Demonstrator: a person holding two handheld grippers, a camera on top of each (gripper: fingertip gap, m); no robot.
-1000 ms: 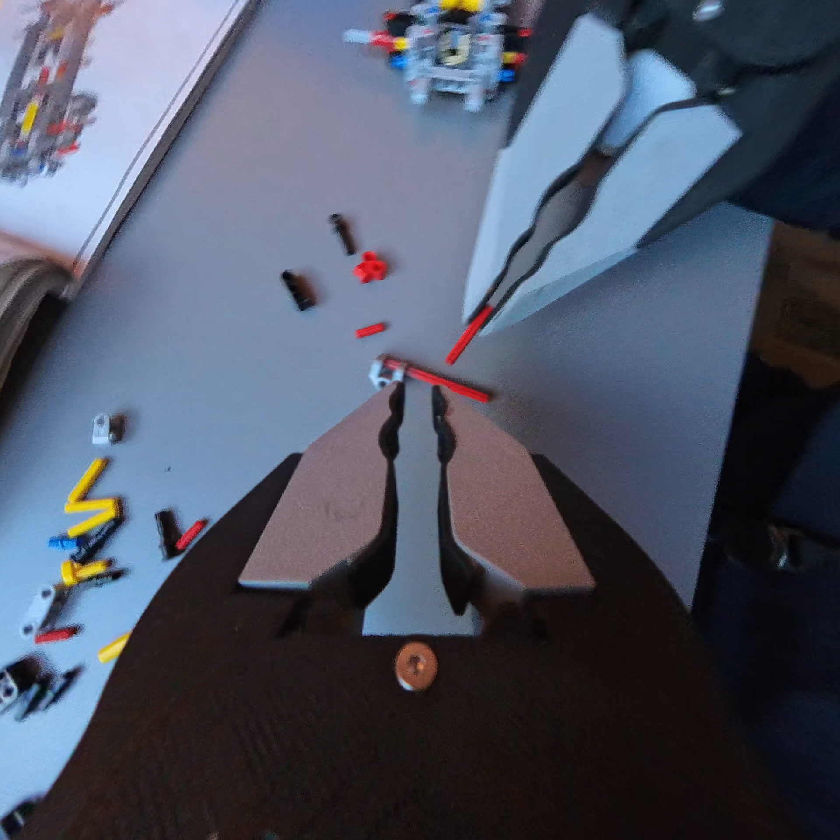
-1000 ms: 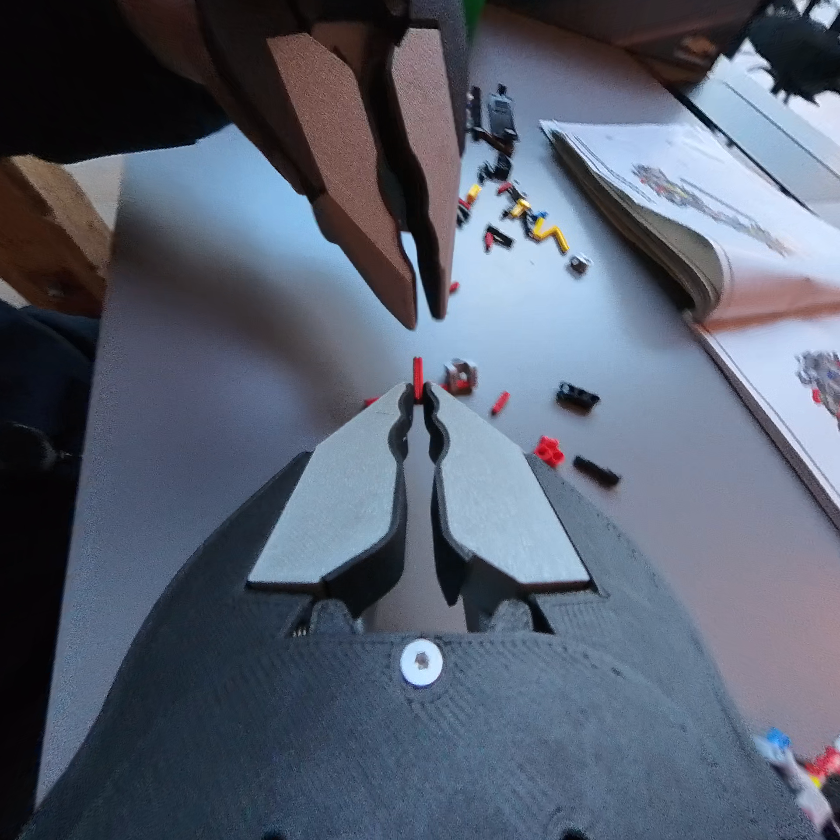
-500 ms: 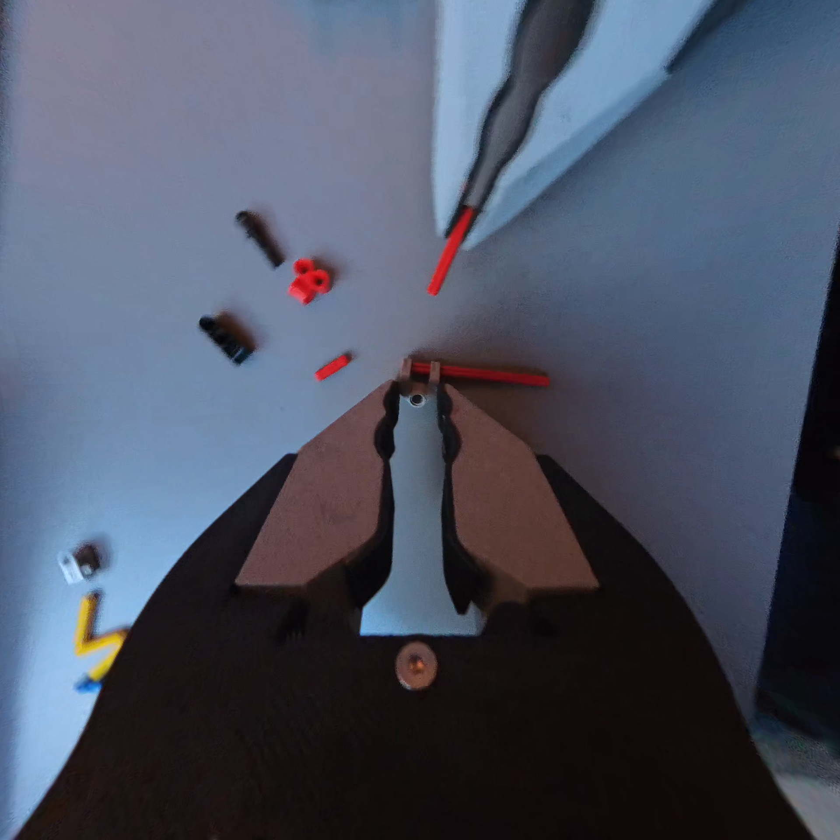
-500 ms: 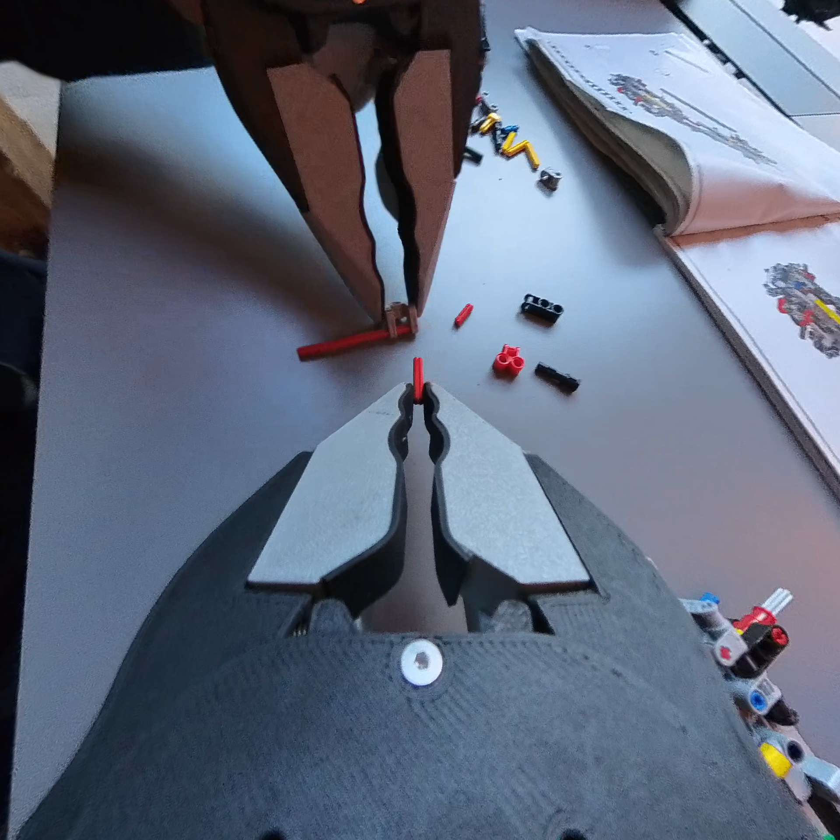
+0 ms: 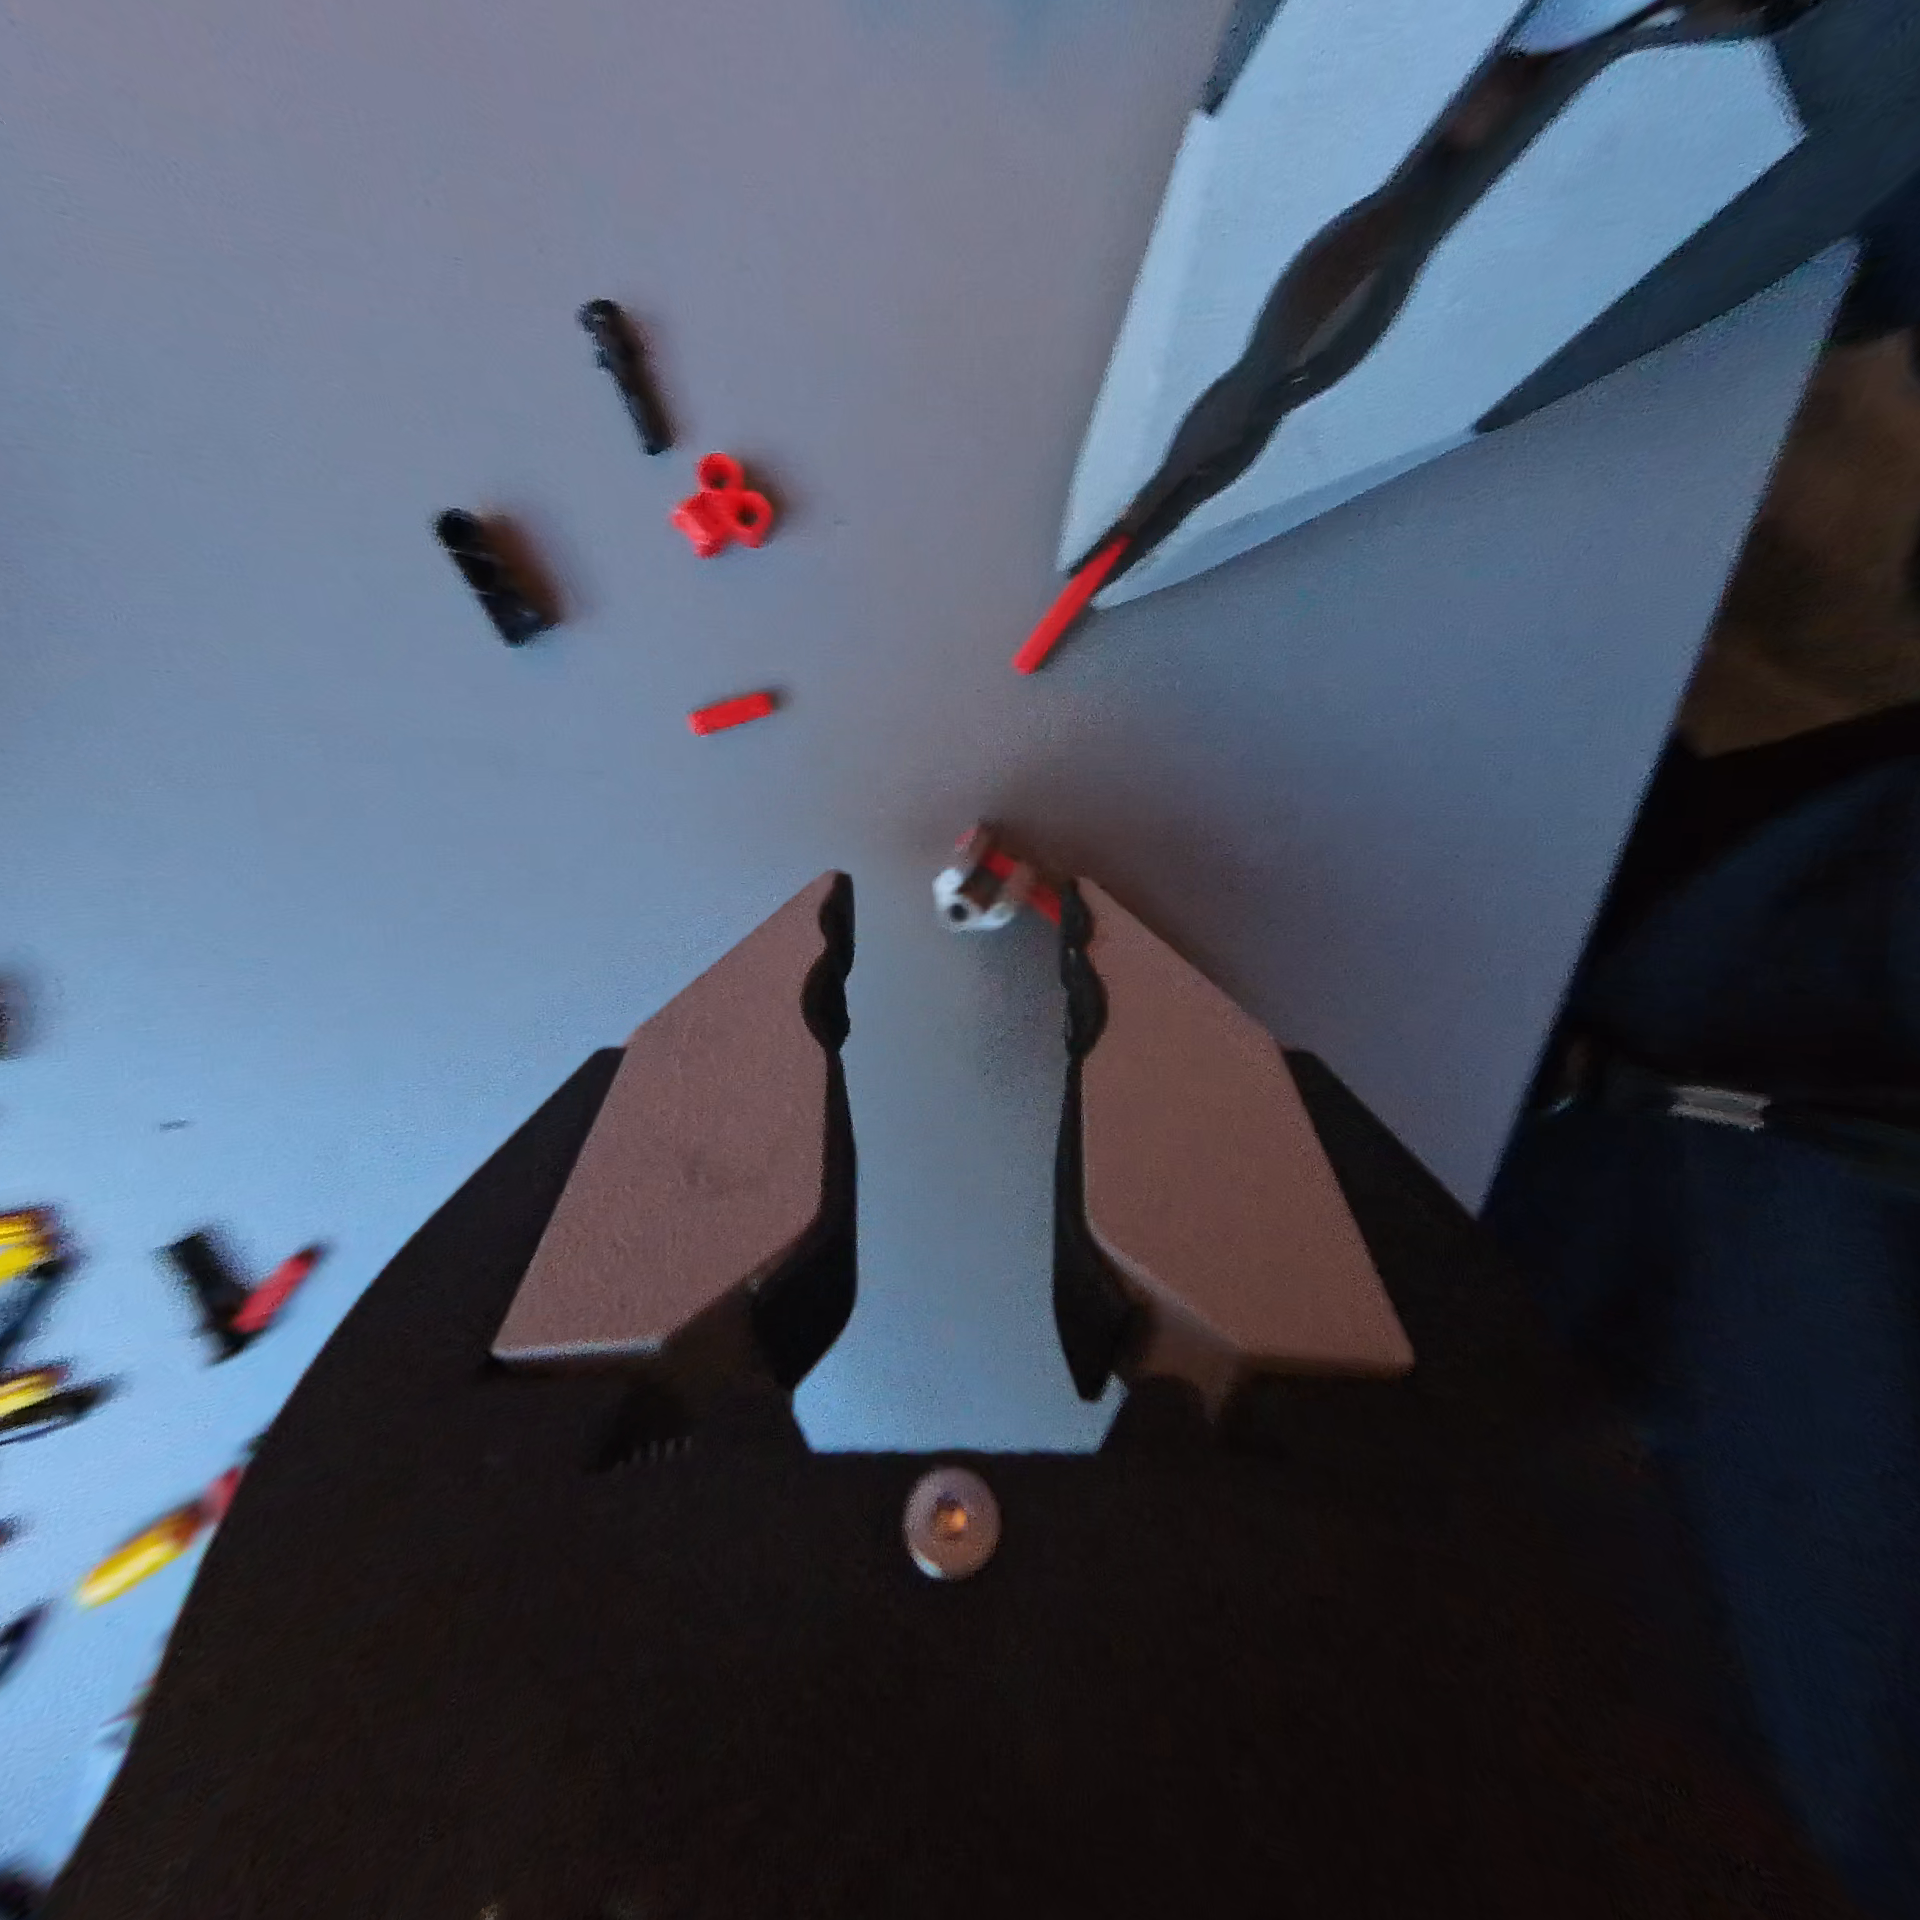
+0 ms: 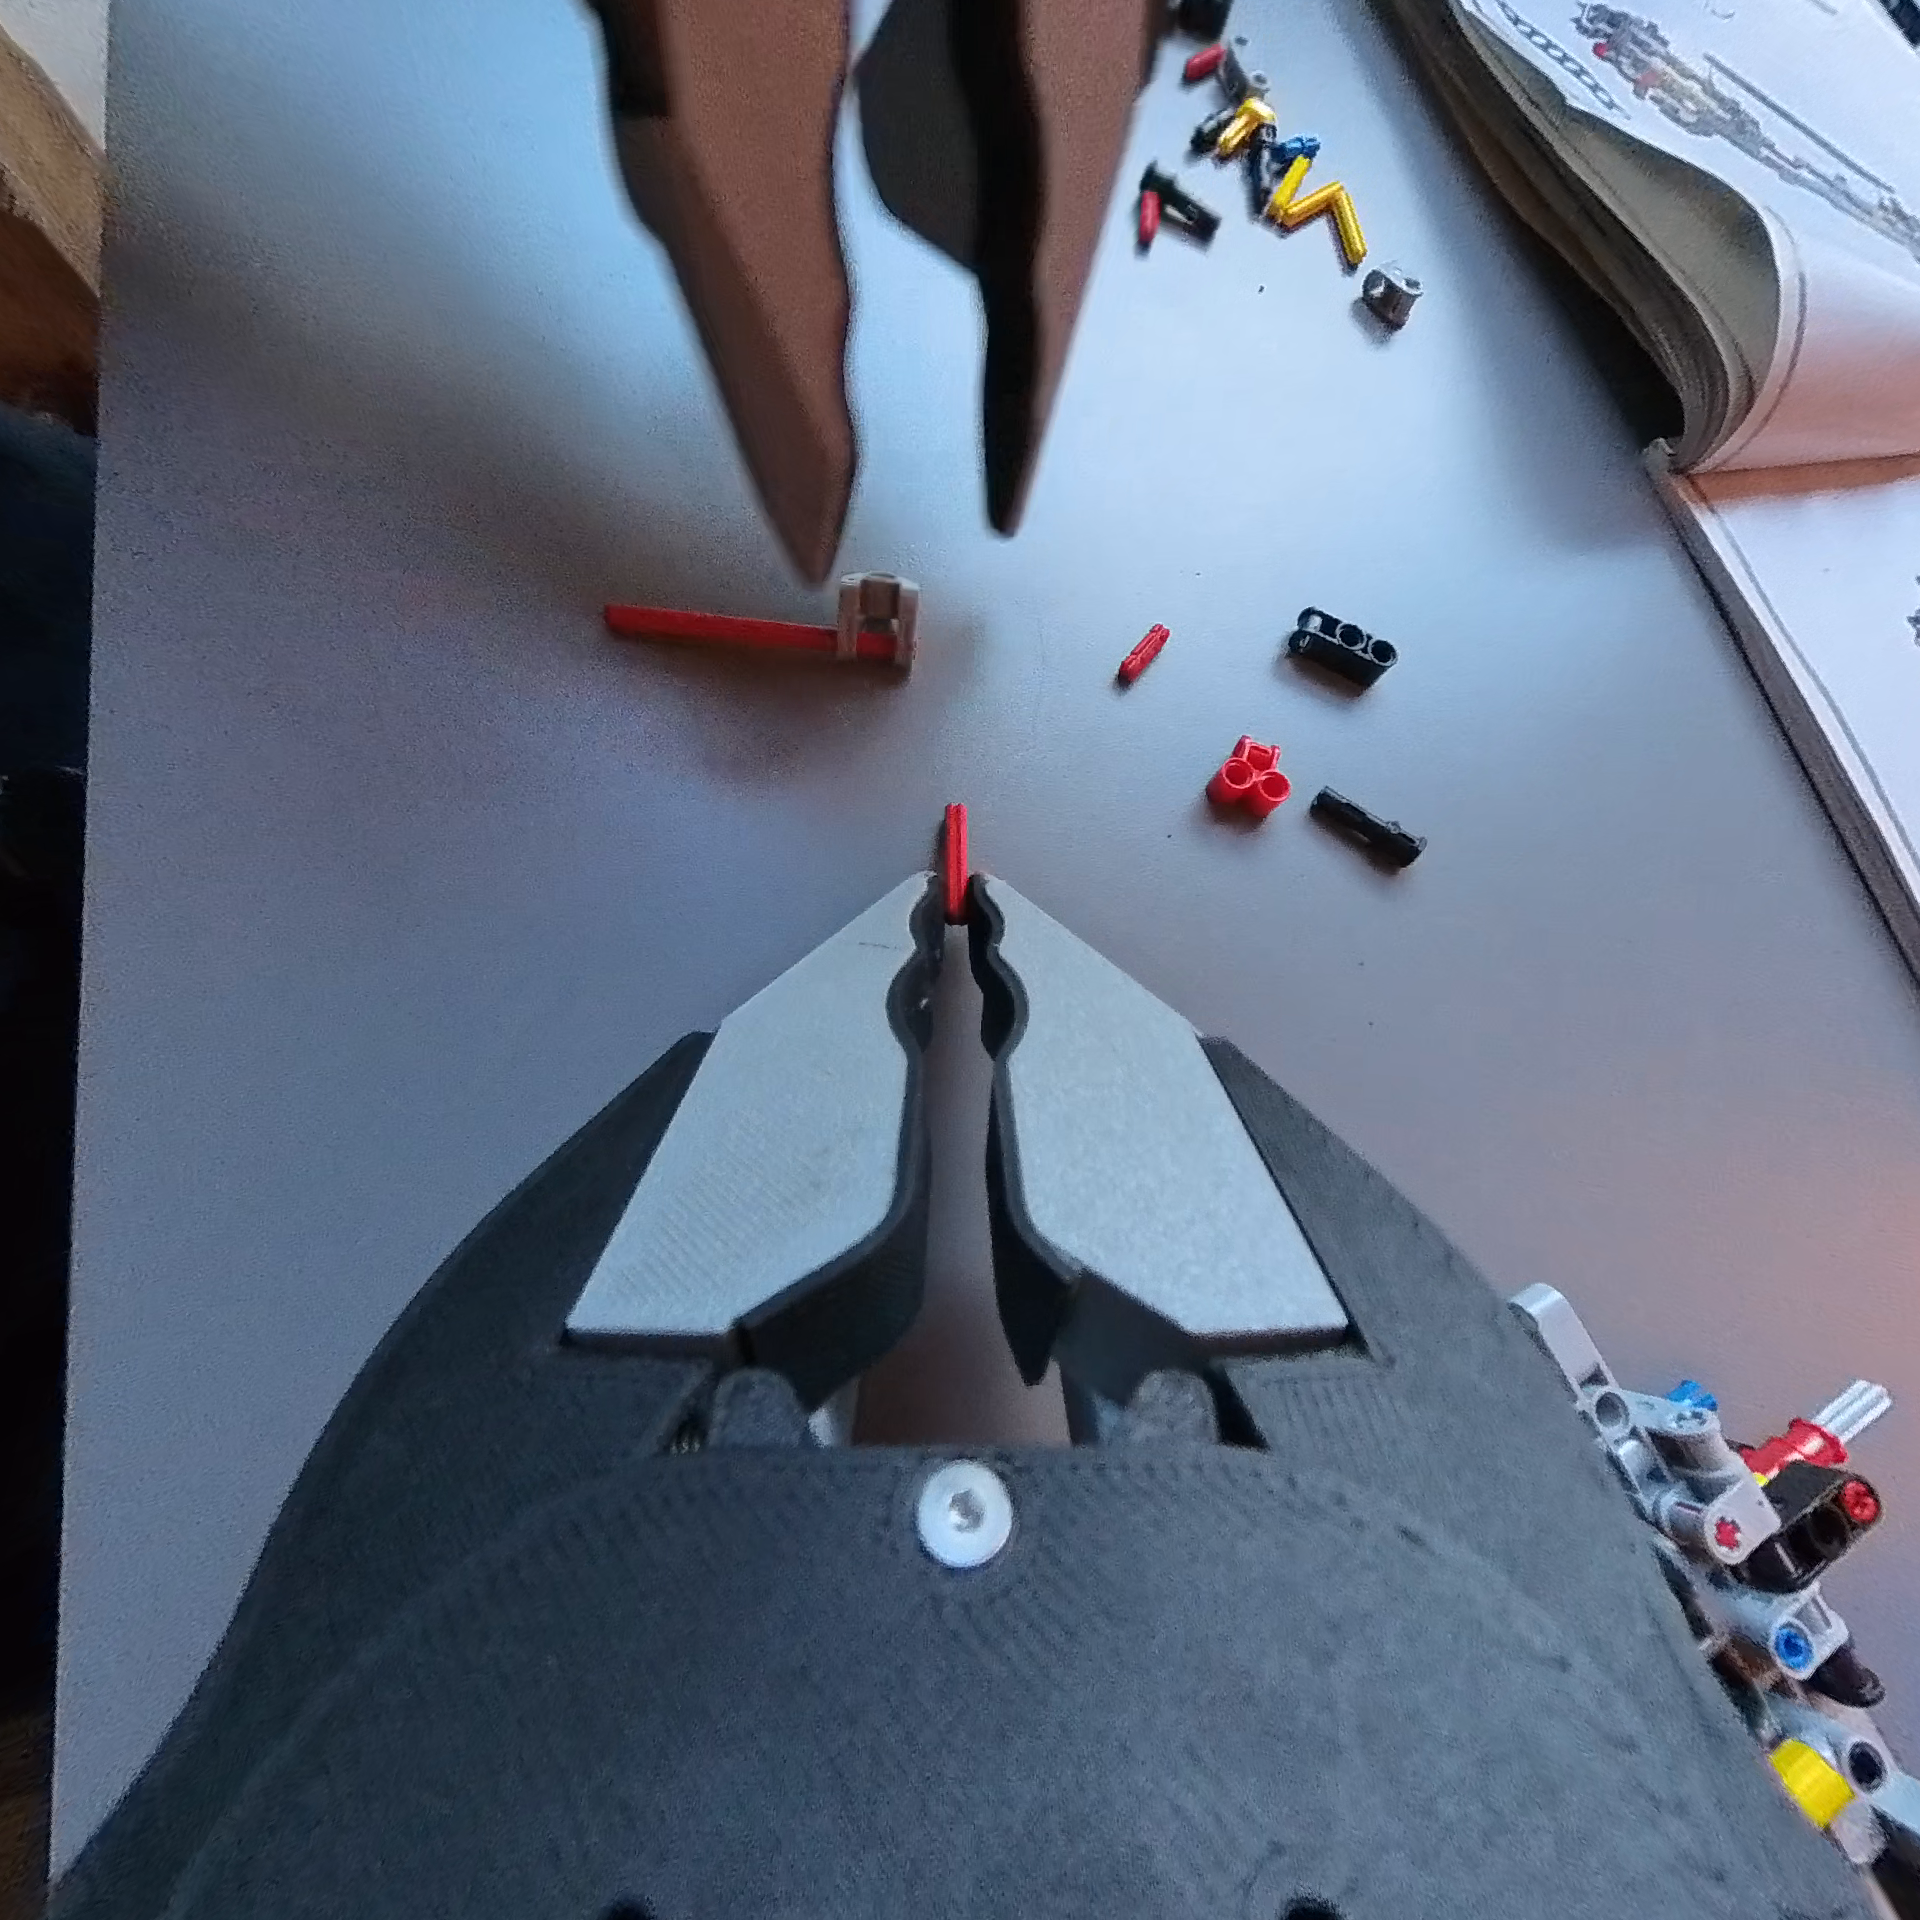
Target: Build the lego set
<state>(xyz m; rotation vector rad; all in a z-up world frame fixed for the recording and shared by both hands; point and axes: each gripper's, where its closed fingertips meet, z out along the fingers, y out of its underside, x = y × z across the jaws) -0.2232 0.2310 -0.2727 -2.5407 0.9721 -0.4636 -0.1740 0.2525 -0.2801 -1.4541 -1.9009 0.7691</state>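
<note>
Jaws of the left gripper (image 5: 956,904) now stand apart over the grey table (image 6: 416,935), where half a second ago they were nearly together around the small grey connector (image 6: 878,613) on its long red axle (image 6: 727,627). That piece lies free just below the tips. The right gripper (image 6: 956,894) stays clamped on a short red axle (image 6: 955,852).

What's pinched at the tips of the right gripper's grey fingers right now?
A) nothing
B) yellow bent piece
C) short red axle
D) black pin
C: in the right wrist view, the right gripper has its fingers closed on a short red axle that sticks out past the tips; the black pin lies loose on the table.
</note>
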